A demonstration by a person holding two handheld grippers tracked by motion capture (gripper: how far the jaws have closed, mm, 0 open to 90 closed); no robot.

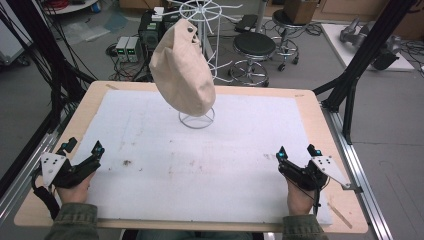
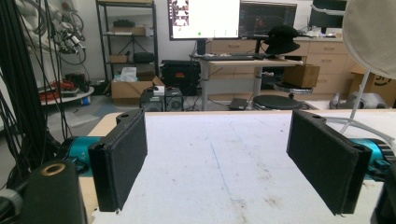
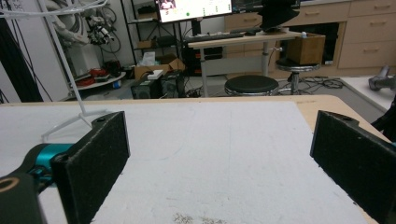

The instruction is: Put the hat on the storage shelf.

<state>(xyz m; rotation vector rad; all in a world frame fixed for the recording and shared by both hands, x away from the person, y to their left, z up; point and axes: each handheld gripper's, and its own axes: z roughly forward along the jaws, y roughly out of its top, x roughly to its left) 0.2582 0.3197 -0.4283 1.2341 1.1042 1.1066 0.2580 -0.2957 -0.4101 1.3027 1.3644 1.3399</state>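
Note:
A beige cap [image 1: 181, 70] hangs from a white wire stand [image 1: 197, 119] that rests at the far middle of the white mat [image 1: 210, 165]. In the left gripper view the cap [image 2: 373, 32] shows at the upper right above the stand's rod [image 2: 357, 102]. My left gripper [image 1: 83, 151] lies at the mat's near left, open, nothing between its pads [image 2: 121, 158]. My right gripper [image 1: 298, 152] lies at the near right, open and empty too, pads [image 3: 95, 165] wide apart. The stand's foot [image 3: 70, 122] shows at the left of the right gripper view.
The mat lies on a wooden table [image 1: 310, 100] with stains near its middle. Black frame posts [image 1: 365, 50] stand at the right, and cables [image 1: 45, 65] hang at the left. Stools [image 1: 252, 52], computer boxes [image 1: 127, 47] and desks stand on the floor beyond the far edge.

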